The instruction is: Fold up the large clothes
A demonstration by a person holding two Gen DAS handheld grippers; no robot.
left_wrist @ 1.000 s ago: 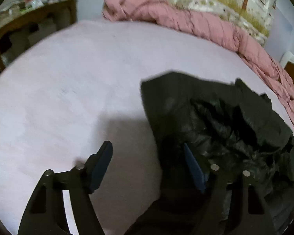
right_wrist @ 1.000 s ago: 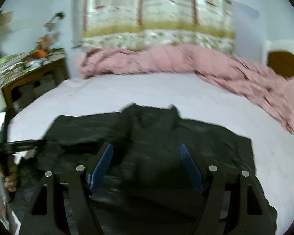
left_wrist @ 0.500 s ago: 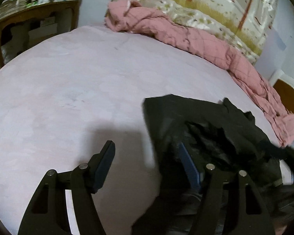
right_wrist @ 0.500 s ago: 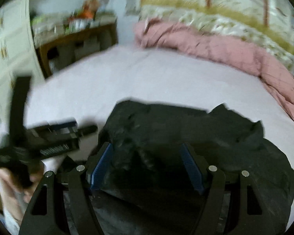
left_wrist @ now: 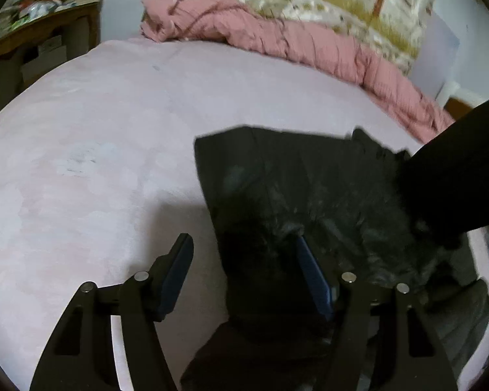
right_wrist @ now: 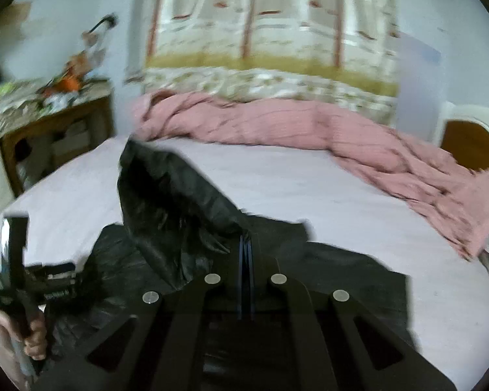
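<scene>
Closest to me, the right gripper (right_wrist: 245, 251) has its blue pads pressed together on a fold of the black jacket (right_wrist: 185, 215), lifting a puffed flap of it up off the bed – the rest lies spread on the pale pink sheet (right_wrist: 309, 176). The left gripper (left_wrist: 244, 270) stands wide apart, one finger over bare sheet, the other over the jacket's edge, gripping nothing. Farther back a rumpled pink quilt (right_wrist: 326, 130) runs along the far side, below a patterned curtain (right_wrist: 260, 32) – and a cluttered wooden table (right_wrist: 55, 110) stands off left.
</scene>
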